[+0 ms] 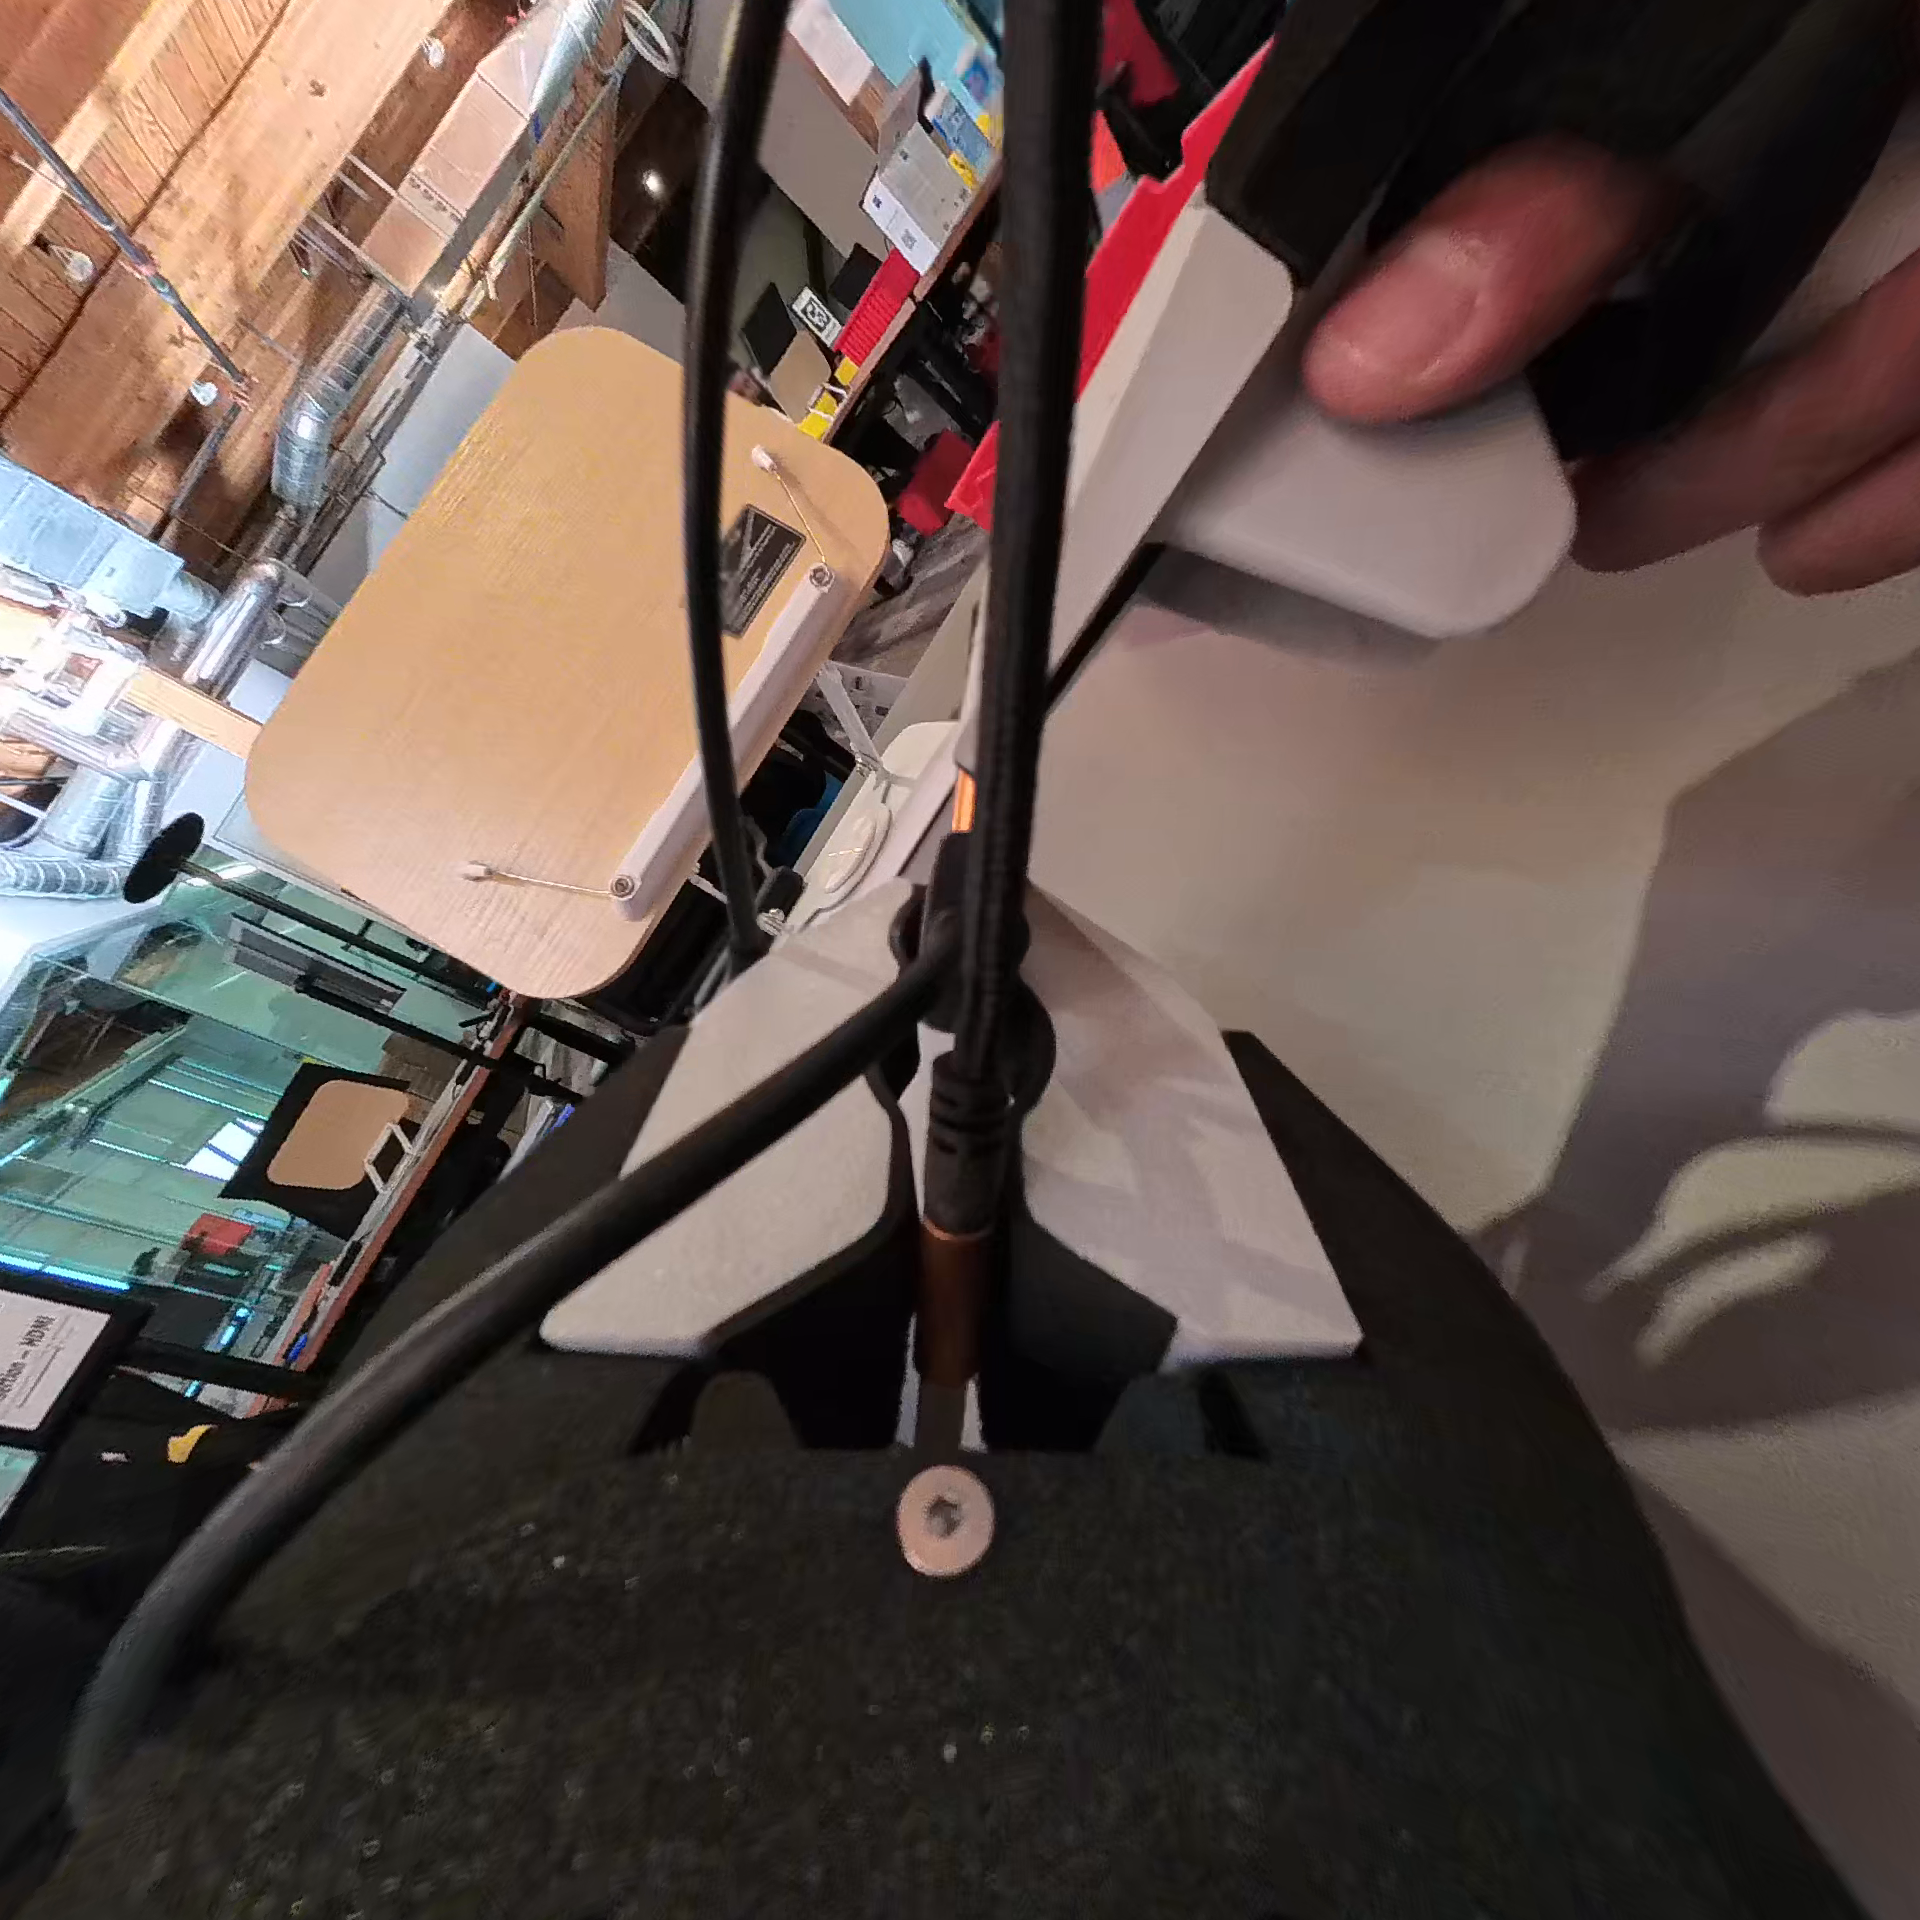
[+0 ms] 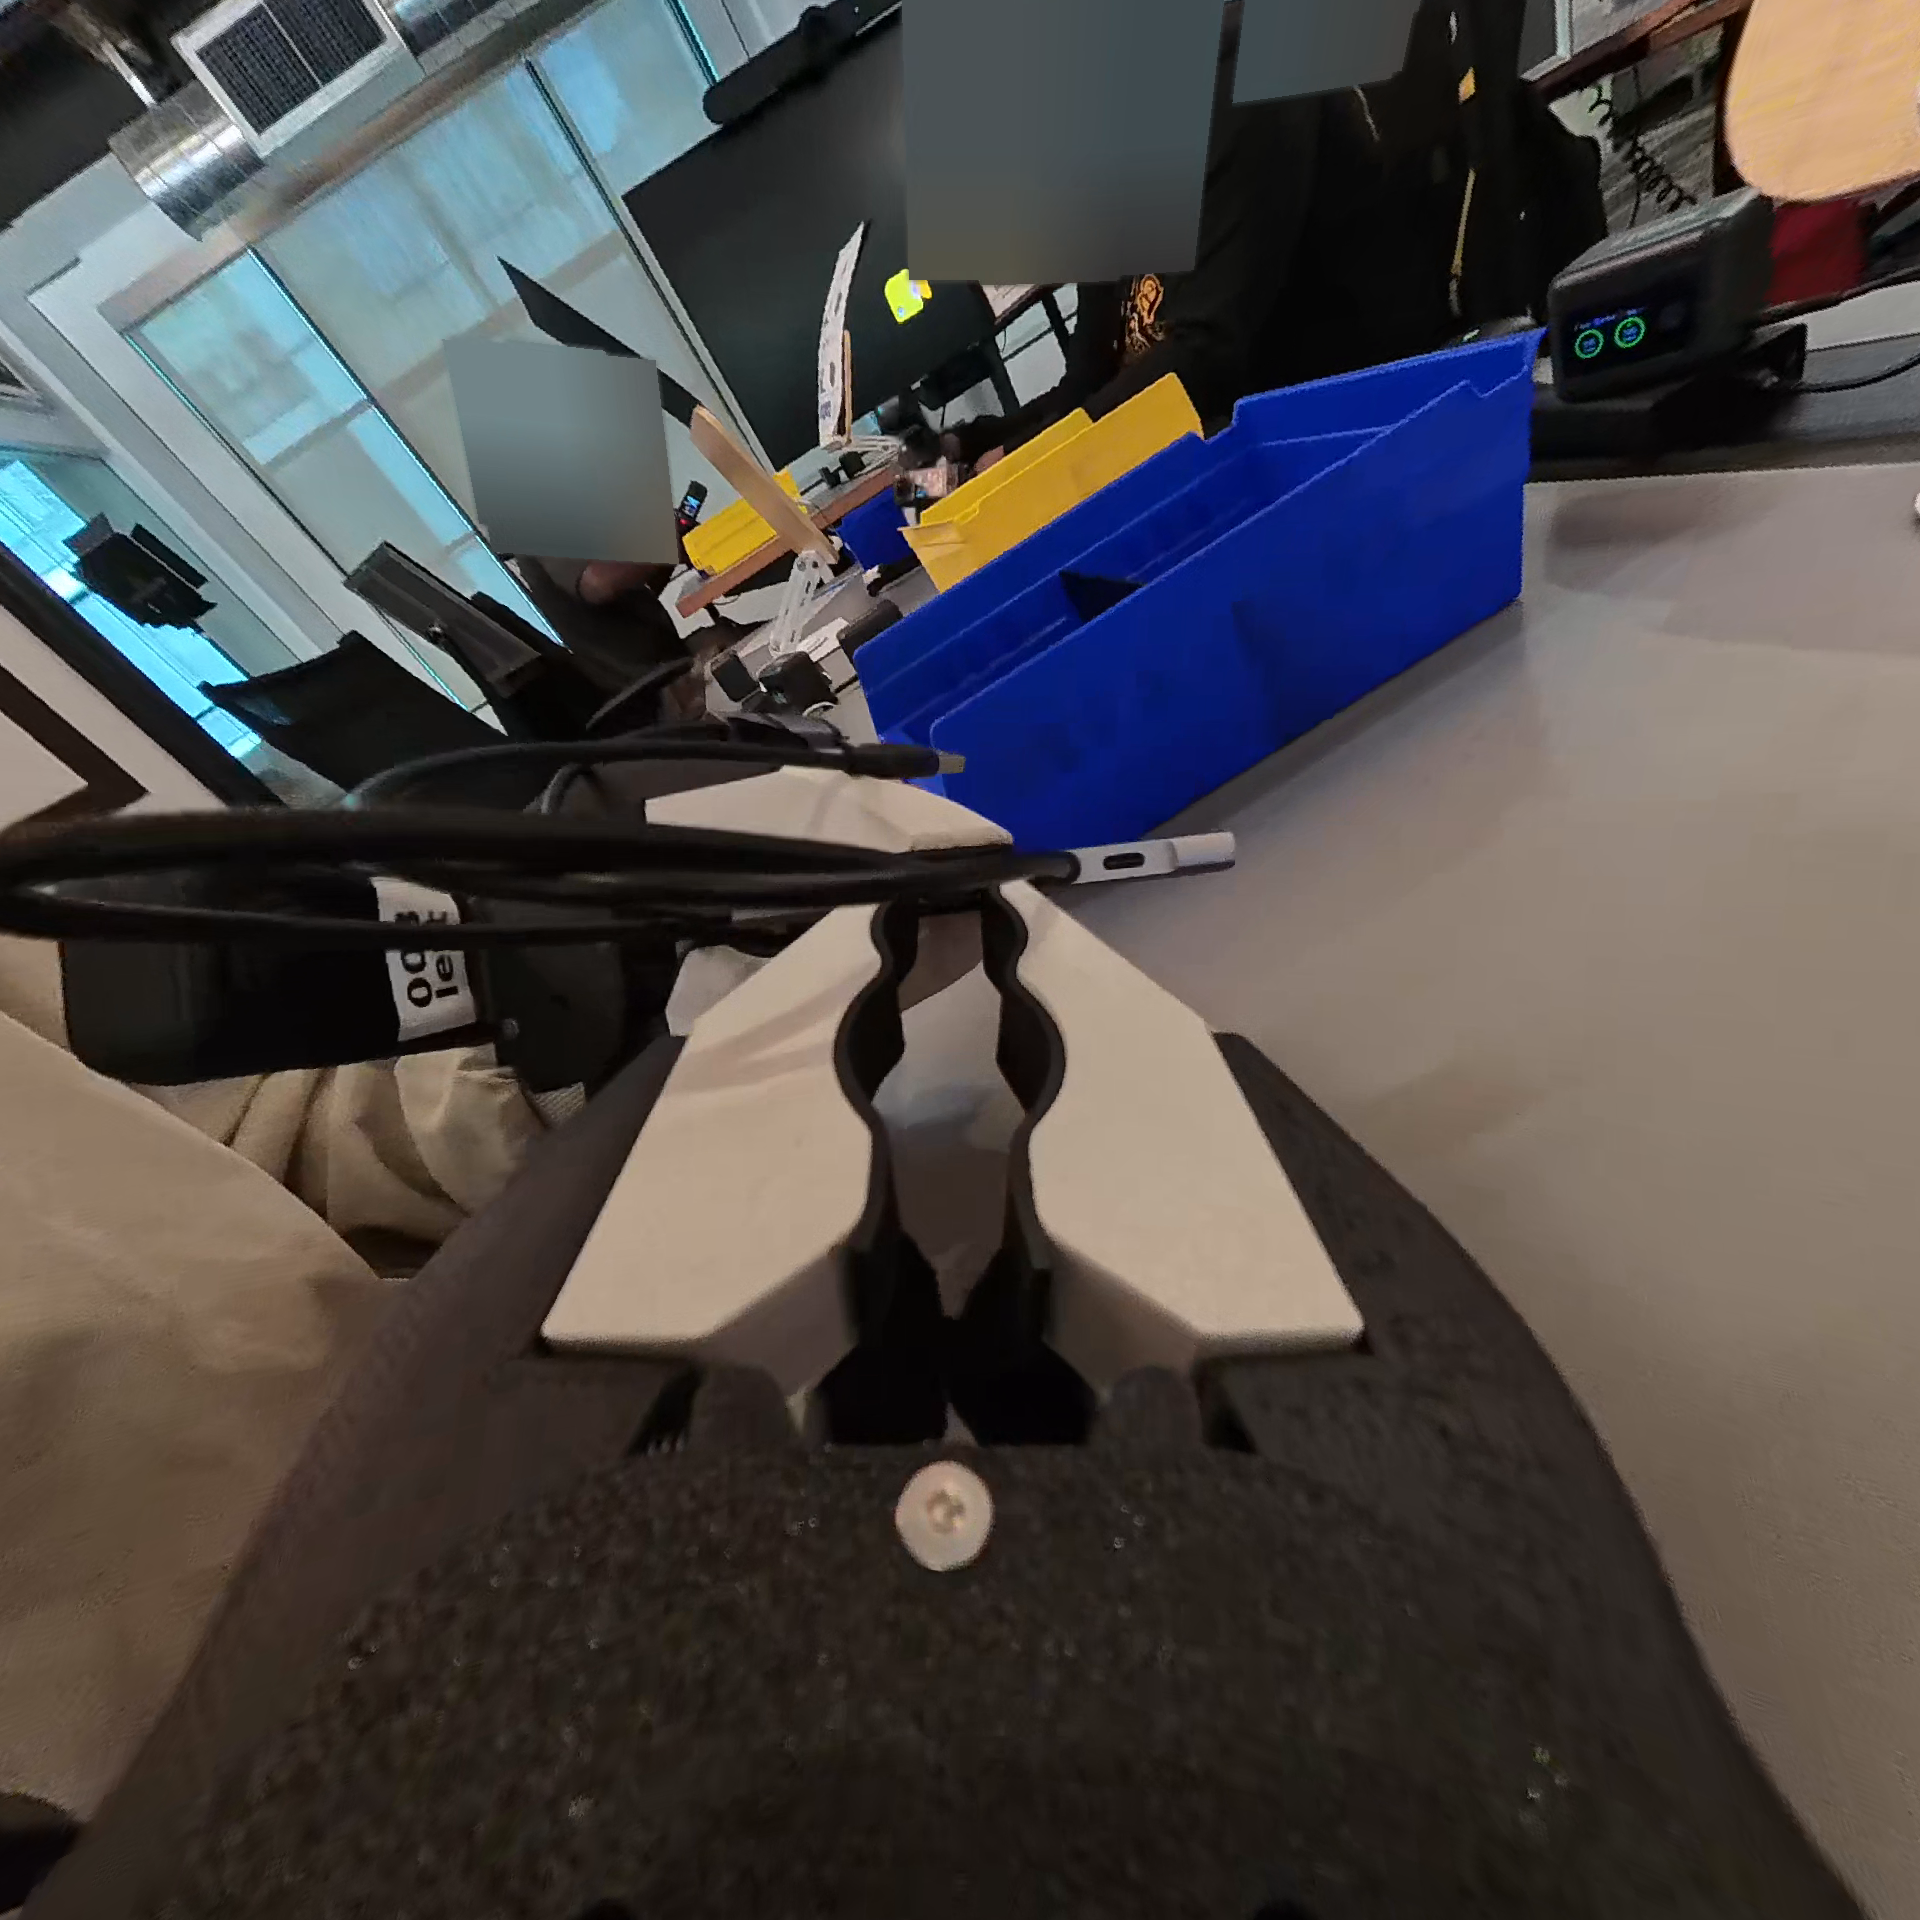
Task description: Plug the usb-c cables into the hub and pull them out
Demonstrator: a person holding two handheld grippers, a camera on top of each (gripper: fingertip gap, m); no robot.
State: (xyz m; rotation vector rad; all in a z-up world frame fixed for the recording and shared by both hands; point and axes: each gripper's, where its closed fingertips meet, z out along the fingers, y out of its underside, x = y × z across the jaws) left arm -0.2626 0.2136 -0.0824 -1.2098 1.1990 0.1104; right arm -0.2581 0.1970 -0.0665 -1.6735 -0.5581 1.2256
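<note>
A: Left wrist view — what is the left tool (image 1: 961, 1226) doing?
B: Its two grey fingers (image 1: 748, 1164) are drawn together and clamped on a black usb-c cable's plug (image 1: 951, 1247), a copper-coloured sleeve with a ribbed black boot, gripped in the narrow slot between the pads. The cord (image 1: 1023, 520) runs straight up out of frame; a second black cord (image 1: 582, 1205) loops across the left finger.

A: And the pose?
B: The tool is tilted steeply, so the room behind leans sideways. A bare hand (image 1: 1621, 343) at upper right wraps the other tool's grey body (image 1: 1361, 520).

A: Any writing?
B: A dark label (image 1: 762, 566) sits on a tan wooden board (image 1: 540, 665) behind, too small to make out.

A: Right wrist view?
B: The right tool (image 2: 951, 935) has its wavy black-lined fingers (image 2: 1132, 1122) slightly apart, gap visible down the middle. Black cables (image 2: 520, 852) cross just over the fingertips; whether the tips pinch them cannot be told.

A: Where is the hub?
B: The slim grey hub (image 2: 1148, 860) sticks out just past the fingertips, one port facing the camera, above the grey desk (image 2: 1558, 935). A loose plug (image 2: 914, 764) hangs behind it, near a blue bin (image 2: 1247, 644).

A: Labels here?
B: A white sticker (image 2: 426, 966) wraps a black block at left, over a beige sleeve (image 2: 156, 1299).
</note>
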